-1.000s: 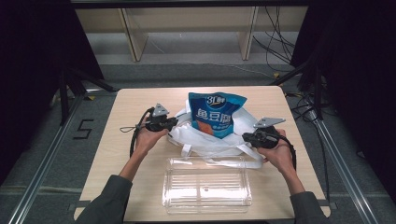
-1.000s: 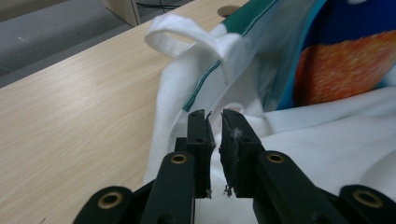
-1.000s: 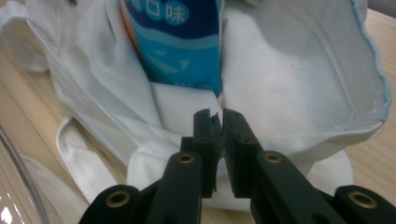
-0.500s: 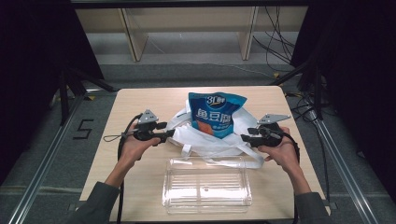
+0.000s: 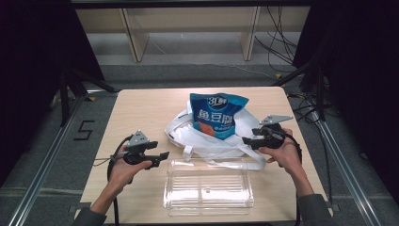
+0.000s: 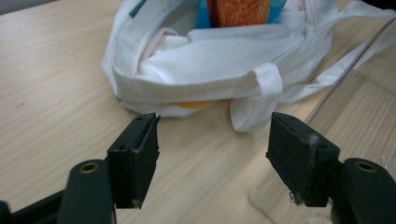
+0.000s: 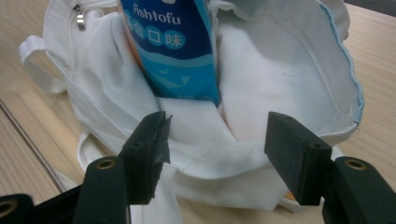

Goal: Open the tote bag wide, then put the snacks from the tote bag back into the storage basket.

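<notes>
White soft cloth tote bag [image 5: 207,134], slumped open at mid-table; blue glossy fish-tofu snack pouch [image 5: 216,114] upright inside, top projecting above the rim. Clear rigid plastic tray [image 5: 208,186] just in front, on the near side, a loose strap of the bag across its far edge.

Handling, judged: bag limp, light, prone to fold and drag; best hold at the hemmed rim [image 7: 243,149] or a strap loop [image 6: 261,93]. Pouch light, slick, crinkly; best hold by pinching the flat top seal.

Left gripper [image 5: 160,156]: jaws wide apart, empty, clear of the bag, near the tray's left corner. Right gripper [image 5: 248,141]: jaws apart, empty, at the bag's right rim.

Surface: pale wood-grain tabletop [image 5: 131,113], matt. Room: grey floor, pale wooden shelving behind, dark curtains at both sides, cables at right.
</notes>
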Motion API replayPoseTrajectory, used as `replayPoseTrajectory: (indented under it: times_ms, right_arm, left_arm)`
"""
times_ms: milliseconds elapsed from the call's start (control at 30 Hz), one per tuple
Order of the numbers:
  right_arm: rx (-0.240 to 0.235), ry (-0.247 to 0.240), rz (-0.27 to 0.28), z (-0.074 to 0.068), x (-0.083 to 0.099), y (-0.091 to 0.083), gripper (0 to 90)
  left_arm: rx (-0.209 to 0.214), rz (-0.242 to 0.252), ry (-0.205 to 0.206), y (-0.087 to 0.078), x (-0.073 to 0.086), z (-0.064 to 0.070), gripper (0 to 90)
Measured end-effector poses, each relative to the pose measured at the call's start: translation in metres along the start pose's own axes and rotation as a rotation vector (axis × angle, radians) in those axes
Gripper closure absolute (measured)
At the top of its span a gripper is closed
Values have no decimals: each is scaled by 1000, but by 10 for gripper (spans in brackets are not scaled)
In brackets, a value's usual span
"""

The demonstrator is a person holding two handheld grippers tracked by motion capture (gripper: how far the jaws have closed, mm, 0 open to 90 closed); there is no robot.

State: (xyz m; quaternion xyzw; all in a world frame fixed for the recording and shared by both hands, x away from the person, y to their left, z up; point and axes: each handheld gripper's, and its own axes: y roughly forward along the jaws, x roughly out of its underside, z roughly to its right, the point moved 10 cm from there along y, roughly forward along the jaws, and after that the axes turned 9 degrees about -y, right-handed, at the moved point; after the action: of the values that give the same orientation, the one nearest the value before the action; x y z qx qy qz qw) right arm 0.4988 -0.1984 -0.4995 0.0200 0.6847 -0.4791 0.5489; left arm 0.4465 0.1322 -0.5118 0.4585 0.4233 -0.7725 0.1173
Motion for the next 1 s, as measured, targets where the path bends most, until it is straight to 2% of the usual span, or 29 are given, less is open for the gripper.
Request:
replayPoseTrajectory:
  times_ms: [167,200,267,367,433,467,567,600,633,667,700,733,767,800,833,867,900,933,967,1000]
  right_arm:
    - [-6,6,-6,0,1,0,358]
    - [-8,19,-9,-1,2,0,354]
    - [-7,20,-8,-1,2,1,345]
    - [-13,22,-19,-2,3,1,331]
    - [-7,18,-20,-1,3,1,323]
    - [-7,24,-22,-1,4,1,321]
    - [-7,8,-19,1,3,1,317]
    - [-12,8,-30,1,4,0,316]
    - [-3,12,-15,2,3,0,313]
    - [-11,14,-24,2,3,-2,312]
    - [-2,14,-10,2,2,-2,310]
    - [0,5,-10,3,2,-3,306]
    - [-5,12,-11,2,1,-4,299]
    - [-6,2,-14,2,0,-5,295]
    - [4,3,3,3,-2,-5,292]
    - [-7,14,-10,0,-3,-7,288]
    - [-10,2,-13,0,-4,-8,281]
    - [3,0,1,1,-6,-8,274]
    - [3,-18,-4,2,-7,-10,269]
    - [5,3,-3,0,-9,-12,265]
  left_arm:
    - [-31,-11,-18,-7,22,-3,296]
    - [-35,-39,1,-9,28,-5,294]
    - [-47,-26,-21,-11,35,-5,291]
    - [-63,-35,-4,-16,44,-6,290]
    - [-67,-19,-21,-16,48,-3,283]
    - [-68,-31,-28,-19,54,-1,280]
    - [-65,-41,-22,-19,59,3,280]
    - [-65,-53,-10,-20,62,3,280]
    - [-67,-54,1,-20,63,3,280]
    - [-68,-53,11,-20,64,3,280]
    - [-67,-67,4,-21,66,3,280]
    - [-70,-66,21,-21,66,2,280]
    - [-70,-72,14,-22,67,3,276]
    - [-79,-55,8,-20,67,3,276]
    - [-79,-74,8,-21,70,3,276]
    - [-72,-70,5,-21,70,5,275]
    - [-74,-53,0,-20,69,6,275]
    - [-78,-70,31,-22,70,3,275]
    - [-82,-82,34,-23,70,2,275]
    - [-83,-54,-18,-21,70,5,273]
